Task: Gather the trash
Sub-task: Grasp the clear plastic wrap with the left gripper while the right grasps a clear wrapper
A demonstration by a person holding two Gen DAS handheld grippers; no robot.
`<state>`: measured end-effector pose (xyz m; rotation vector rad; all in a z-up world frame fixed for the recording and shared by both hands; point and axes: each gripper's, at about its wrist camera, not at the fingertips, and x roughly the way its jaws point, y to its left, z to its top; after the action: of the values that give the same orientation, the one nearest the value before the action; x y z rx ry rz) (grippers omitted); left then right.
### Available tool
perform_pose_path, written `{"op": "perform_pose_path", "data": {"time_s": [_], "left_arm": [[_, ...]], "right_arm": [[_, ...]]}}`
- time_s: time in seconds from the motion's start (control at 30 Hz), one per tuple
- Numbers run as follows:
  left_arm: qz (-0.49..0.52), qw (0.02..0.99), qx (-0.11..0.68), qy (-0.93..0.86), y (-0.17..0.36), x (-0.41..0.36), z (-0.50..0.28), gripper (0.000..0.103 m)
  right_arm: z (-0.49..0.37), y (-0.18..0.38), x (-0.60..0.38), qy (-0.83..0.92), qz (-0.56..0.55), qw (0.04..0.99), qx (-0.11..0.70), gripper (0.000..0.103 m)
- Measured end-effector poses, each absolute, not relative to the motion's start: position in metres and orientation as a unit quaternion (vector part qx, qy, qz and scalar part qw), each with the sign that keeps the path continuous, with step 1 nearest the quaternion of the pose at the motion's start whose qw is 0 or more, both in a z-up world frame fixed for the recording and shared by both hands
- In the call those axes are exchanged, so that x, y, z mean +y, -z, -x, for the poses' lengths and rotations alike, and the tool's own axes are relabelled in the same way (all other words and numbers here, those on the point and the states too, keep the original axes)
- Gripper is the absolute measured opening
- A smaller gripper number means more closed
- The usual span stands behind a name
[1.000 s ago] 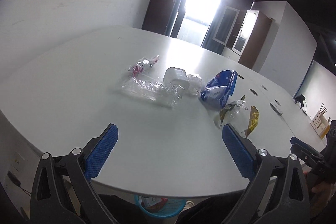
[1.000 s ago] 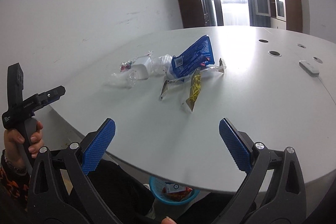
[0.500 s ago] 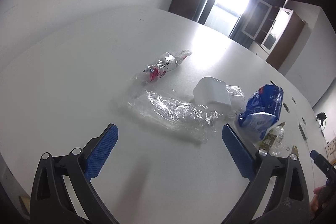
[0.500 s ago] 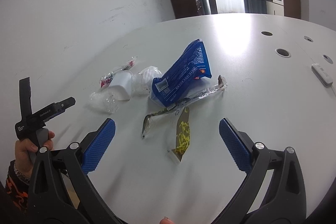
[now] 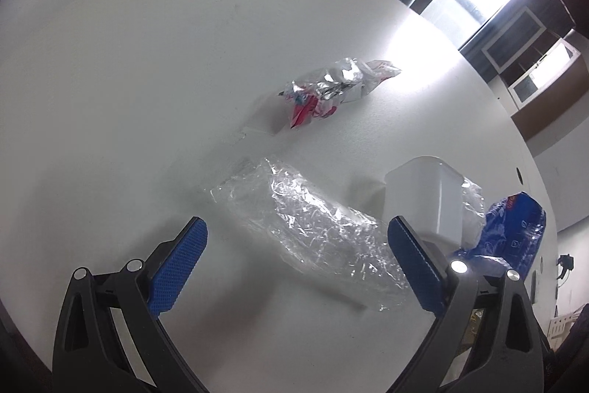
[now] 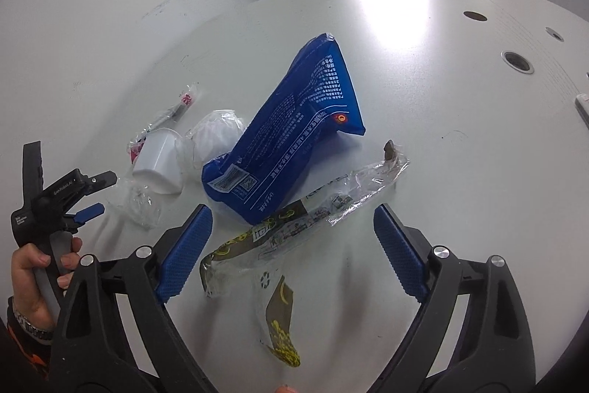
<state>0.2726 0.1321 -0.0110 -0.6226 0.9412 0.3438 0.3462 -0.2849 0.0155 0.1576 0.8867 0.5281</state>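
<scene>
Trash lies in a cluster on the white table (image 6: 460, 172). My left gripper (image 5: 296, 245) is open, tilted down over a crumpled clear plastic wrap (image 5: 316, 231) that lies between its blue pads without touching them. Beyond it are a white cup (image 5: 423, 197), a silver and red foil wrapper (image 5: 331, 91) and a blue bag (image 5: 515, 231). My right gripper (image 6: 292, 234) hangs over a clear wrapper with brown and yellow print (image 6: 305, 223); its jaws are closing, pads apart from the wrapper. The blue bag (image 6: 302, 131) stands just behind. A hand (image 6: 33, 267) holds the left gripper (image 6: 103, 192).
A second yellow-printed wrapper (image 6: 279, 319) lies near the table's front edge. A white wad in plastic (image 6: 217, 131) sits beside the white cup (image 6: 158, 161). Cable holes (image 6: 519, 61) and a white remote (image 6: 583, 105) are at the far right. A white wall and dark doors stand behind.
Both grippers have come forward over the table and tipped down onto the trash. The blue basket under the table edge has left view. The right jaws stand slightly narrower.
</scene>
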Motion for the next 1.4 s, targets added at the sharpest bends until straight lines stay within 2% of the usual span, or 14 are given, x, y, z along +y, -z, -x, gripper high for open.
{"op": "perform_pose_path", "data": {"time_s": [0.1,0.2,0.27,0.37,0.43,0.47,0.57,0.73,1.03,1.4], "left_arm": [[0.277,0.835,0.444,-0.170,0.012,0.131,-0.281,0.093],[0.273,0.834,0.444,-0.179,0.012,0.134,-0.286,0.086],[0.272,0.834,0.451,-0.166,0.013,0.130,-0.290,0.082],[0.263,0.838,0.452,-0.155,0.016,0.121,-0.291,0.068],[0.259,0.842,0.450,-0.146,0.017,0.117,-0.287,0.056],[0.261,0.842,0.450,-0.144,0.017,0.118,-0.284,0.054],[0.257,0.847,0.443,-0.138,0.011,0.118,-0.278,0.049],[0.220,0.875,0.414,-0.118,-0.009,0.110,-0.255,0.041],[0.153,0.915,0.365,-0.075,-0.042,0.080,-0.205,0.036],[0.107,0.950,0.292,0.021,-0.090,0.026,-0.095,0.032]], "right_arm": [[-0.354,-0.012,-0.279,-0.249,-0.066,0.865,0.430,0.081],[-0.363,-0.005,-0.276,-0.245,-0.073,0.857,0.446,0.069],[-0.368,0.000,-0.274,-0.248,-0.088,0.849,0.459,0.055],[-0.369,0.008,-0.269,-0.261,-0.102,0.834,0.476,0.045],[-0.365,0.012,-0.267,-0.266,-0.106,0.828,0.481,0.027],[-0.362,0.013,-0.267,-0.267,-0.105,0.829,0.480,0.017],[-0.350,0.008,-0.269,-0.265,-0.092,0.839,0.466,0.007],[-0.328,-0.007,-0.280,-0.258,-0.062,0.862,0.432,0.002],[-0.268,-0.031,-0.285,-0.268,-0.022,0.888,0.374,0.001],[-0.171,-0.059,-0.298,-0.316,-0.009,0.900,0.300,0.001]]}}
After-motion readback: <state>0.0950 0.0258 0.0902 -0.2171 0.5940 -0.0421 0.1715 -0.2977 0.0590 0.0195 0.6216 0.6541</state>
